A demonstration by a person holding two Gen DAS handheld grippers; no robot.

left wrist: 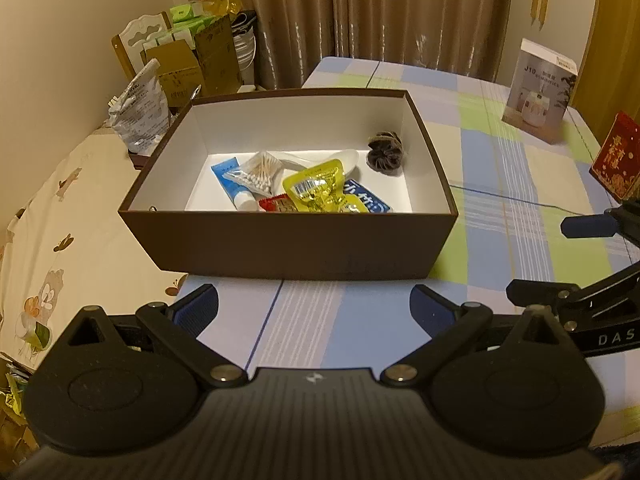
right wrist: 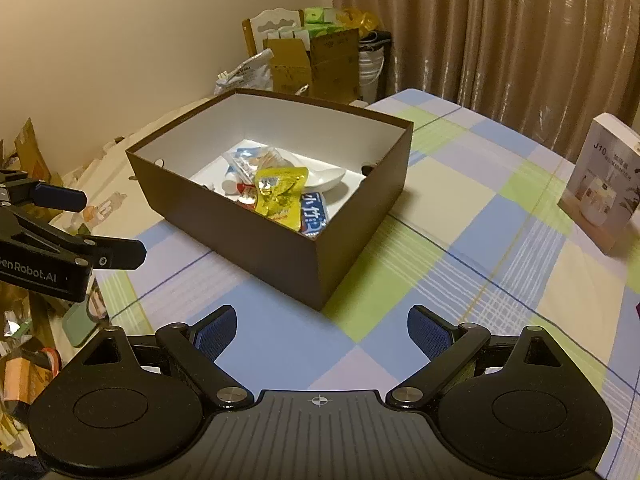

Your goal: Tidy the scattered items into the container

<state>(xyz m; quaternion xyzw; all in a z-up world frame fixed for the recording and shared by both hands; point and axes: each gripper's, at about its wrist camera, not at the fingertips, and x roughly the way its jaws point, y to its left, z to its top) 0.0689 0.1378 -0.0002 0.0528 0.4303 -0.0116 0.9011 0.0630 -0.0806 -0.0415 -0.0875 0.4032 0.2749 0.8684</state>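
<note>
Left wrist view. The left gripper (left wrist: 314, 308) is held low over the checked tablecloth (left wrist: 500, 184), its blue-padded jaws spread wide with nothing between them. Directly ahead a brown box (left wrist: 288, 240) with a white interior is set on the cloth. Inside it are listed: a yellow packet (left wrist: 316, 190) lying on top, a blue packet (left wrist: 368, 198) partly beneath it, a red wrapper (left wrist: 276, 204) at the near wall, a blue-and-white tube (left wrist: 232, 184), a bag of cotton swabs (left wrist: 258, 174) across the tube, a white spoon (left wrist: 340, 158) behind them, and a dark round bundle (left wrist: 385, 150) apart in the far right corner. The right gripper (left wrist: 560, 258) is seen at the right edge, beside the box; its jaws are parted and empty. A white carton (left wrist: 538, 90) is stood upright on the far right of the cloth, and a red packet (left wrist: 612, 156) is seen at the right edge.

Right wrist view. The right gripper (right wrist: 320, 334) is held over the cloth before the box's near corner, jaws wide apart, nothing held. The box (right wrist: 352, 220) is seen cornerwise, with the yellow packet (right wrist: 280, 196), blue packet (right wrist: 314, 214) and spoon (right wrist: 326, 178) visible inside. The left gripper (right wrist: 108, 226) is seen at the left edge, parted and empty. The white carton (right wrist: 600, 184) is stood at the right.
</note>
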